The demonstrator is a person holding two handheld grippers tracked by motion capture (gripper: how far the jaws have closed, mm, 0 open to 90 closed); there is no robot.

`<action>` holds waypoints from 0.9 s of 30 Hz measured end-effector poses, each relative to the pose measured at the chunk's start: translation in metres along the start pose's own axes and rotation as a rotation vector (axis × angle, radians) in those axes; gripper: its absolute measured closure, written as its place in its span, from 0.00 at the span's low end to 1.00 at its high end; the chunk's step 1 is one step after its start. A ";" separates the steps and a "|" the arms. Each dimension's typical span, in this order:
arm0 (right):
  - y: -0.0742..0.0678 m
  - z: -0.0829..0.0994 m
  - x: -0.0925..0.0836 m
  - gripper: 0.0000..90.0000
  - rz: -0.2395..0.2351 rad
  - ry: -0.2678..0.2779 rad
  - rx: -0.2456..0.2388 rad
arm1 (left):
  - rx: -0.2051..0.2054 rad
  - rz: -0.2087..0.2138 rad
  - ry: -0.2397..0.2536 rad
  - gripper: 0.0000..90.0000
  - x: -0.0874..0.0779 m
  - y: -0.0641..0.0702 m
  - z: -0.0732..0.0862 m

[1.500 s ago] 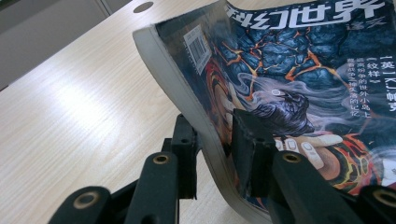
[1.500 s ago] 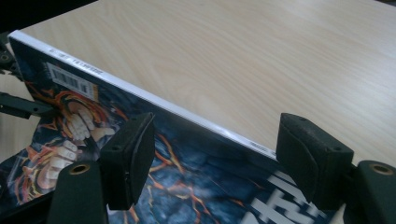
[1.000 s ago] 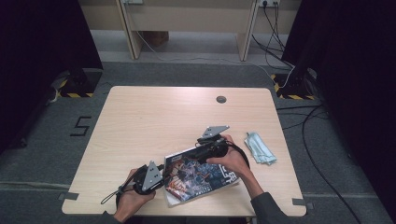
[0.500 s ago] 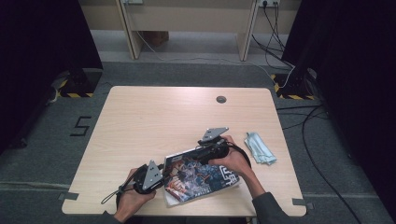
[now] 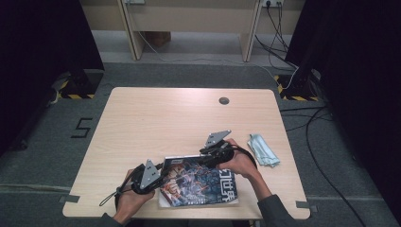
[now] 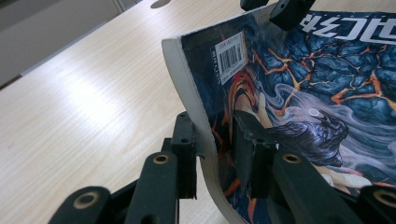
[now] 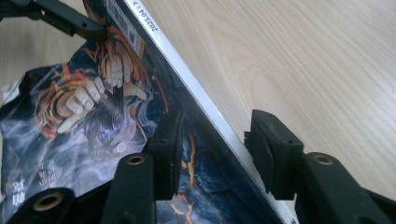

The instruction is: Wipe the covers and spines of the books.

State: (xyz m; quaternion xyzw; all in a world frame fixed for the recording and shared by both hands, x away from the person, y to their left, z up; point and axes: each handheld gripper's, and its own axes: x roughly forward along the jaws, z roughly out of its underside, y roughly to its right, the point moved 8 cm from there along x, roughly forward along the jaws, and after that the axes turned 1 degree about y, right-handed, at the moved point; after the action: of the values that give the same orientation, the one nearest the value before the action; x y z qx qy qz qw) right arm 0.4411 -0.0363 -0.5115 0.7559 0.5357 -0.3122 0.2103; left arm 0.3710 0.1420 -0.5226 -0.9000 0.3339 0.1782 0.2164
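Note:
A book [image 5: 201, 182] with a dark blue and orange illustrated cover lies at the table's front edge. My left gripper [image 5: 165, 171] holds its near left corner. In the left gripper view the jaws [image 6: 213, 122] are shut on the book [image 6: 289, 79], one on the white page edge and one on the cover, and the corner curls upward. My right gripper [image 5: 202, 158] is at the book's far edge. In the right gripper view its jaws [image 7: 219, 122] stand open astride the book's [image 7: 93, 116] white edge with gaps on both sides.
A pale blue-green packet [image 5: 262, 150] lies just right of the right hand. The wooden table [image 5: 189, 118] has a round cable hole [image 5: 224, 100] near its back. Dark curtains and cables surround the table on the floor.
My right gripper has shifted slightly toward the person along the book's far edge. The left gripper and the book have barely moved.

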 end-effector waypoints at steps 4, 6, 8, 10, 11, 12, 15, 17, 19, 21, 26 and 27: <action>-0.001 0.000 -0.001 0.66 -0.006 -0.002 -0.016 | 0.020 -0.002 0.018 0.79 -0.001 0.001 -0.004; -0.004 -0.001 0.000 0.67 -0.025 -0.002 -0.034 | 0.026 -0.001 0.029 0.80 -0.001 0.001 -0.006; -0.008 -0.001 0.002 0.69 -0.039 -0.015 -0.044 | 0.031 -0.002 0.024 0.80 0.000 0.001 -0.007; -0.011 -0.002 0.002 0.72 -0.041 -0.030 -0.059 | 0.029 -0.007 0.023 0.80 -0.001 -0.001 -0.007; -0.012 -0.002 0.001 0.74 -0.045 -0.033 -0.071 | 0.028 -0.011 0.022 0.80 0.000 -0.002 -0.007; -0.014 -0.003 0.001 0.75 -0.052 -0.037 -0.075 | 0.025 -0.018 0.020 0.79 0.000 -0.003 -0.007; -0.017 -0.004 0.001 0.78 -0.053 -0.050 -0.087 | 0.024 -0.026 0.012 0.79 0.000 -0.006 -0.007; -0.018 -0.004 0.002 0.79 -0.056 -0.057 -0.097 | 0.017 -0.029 0.012 0.79 0.001 -0.007 -0.006; -0.020 -0.003 0.002 0.80 -0.061 -0.063 -0.104 | 0.019 -0.032 0.011 0.78 0.001 -0.007 -0.007; -0.021 -0.003 0.002 0.82 -0.062 -0.071 -0.116 | 0.015 -0.034 0.012 0.78 0.002 -0.007 -0.007; -0.024 -0.002 0.004 0.83 -0.060 -0.094 -0.135 | 0.013 -0.032 0.010 0.78 0.002 -0.007 -0.007; -0.024 -0.001 0.004 0.83 -0.066 -0.095 -0.135 | 0.013 -0.032 0.010 0.77 0.002 -0.007 -0.007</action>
State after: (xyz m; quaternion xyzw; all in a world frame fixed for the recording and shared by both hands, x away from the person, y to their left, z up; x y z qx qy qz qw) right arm 0.4194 -0.0242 -0.5131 0.7064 0.5695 -0.3175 0.2754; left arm 0.3782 0.1422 -0.5162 -0.9046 0.3217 0.1680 0.2235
